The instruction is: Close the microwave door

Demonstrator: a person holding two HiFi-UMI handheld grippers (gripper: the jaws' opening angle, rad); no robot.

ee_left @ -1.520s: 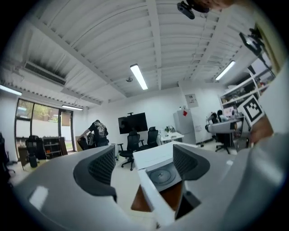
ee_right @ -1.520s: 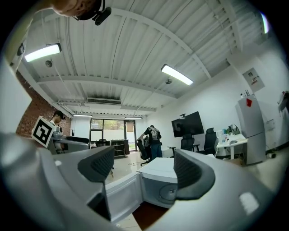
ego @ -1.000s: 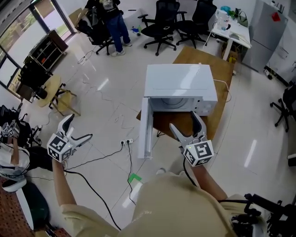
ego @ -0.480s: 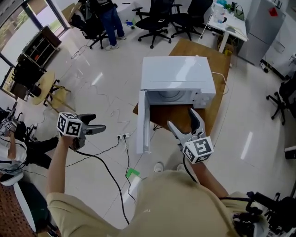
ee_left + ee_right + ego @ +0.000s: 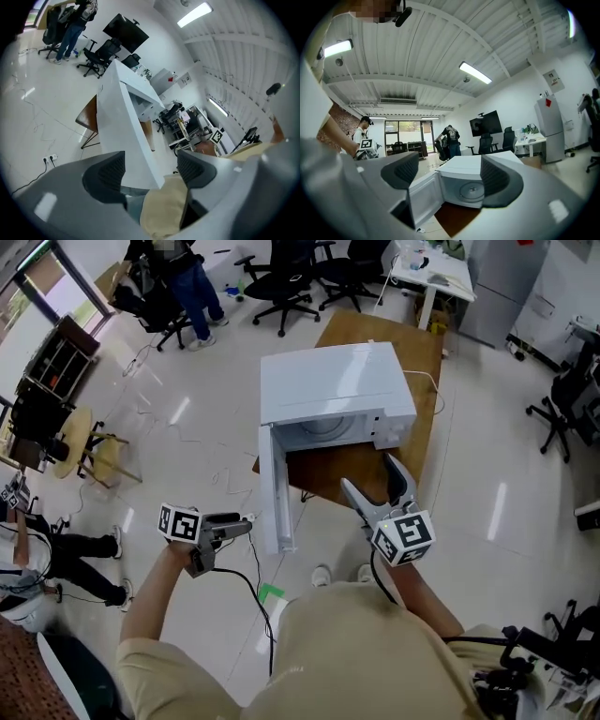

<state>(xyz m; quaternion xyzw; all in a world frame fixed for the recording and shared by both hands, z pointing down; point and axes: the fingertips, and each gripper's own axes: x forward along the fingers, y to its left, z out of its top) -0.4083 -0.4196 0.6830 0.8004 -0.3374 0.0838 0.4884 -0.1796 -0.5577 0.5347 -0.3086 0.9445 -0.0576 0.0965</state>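
- The white microwave (image 5: 333, 390) sits on a brown table (image 5: 422, 357), its door (image 5: 272, 486) swung wide open toward the person
- The left gripper (image 5: 236, 525) is just beside the door's outer face; its fingers (image 5: 105, 171) are apart, have just been closing, and press on nothing, with the door's edge showing in the gap
- The right gripper (image 5: 372, 476) hangs before the microwave's open front, fingers (image 5: 401, 171) apart and empty

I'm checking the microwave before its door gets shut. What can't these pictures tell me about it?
Control panel: markings too small in the head view; behind a jaw of the right gripper in the right gripper view.
Door latch: head view sees the door edge-on from above; left gripper view shows only its plain outer face.
Microwave rear: hidden by its own body in every view.
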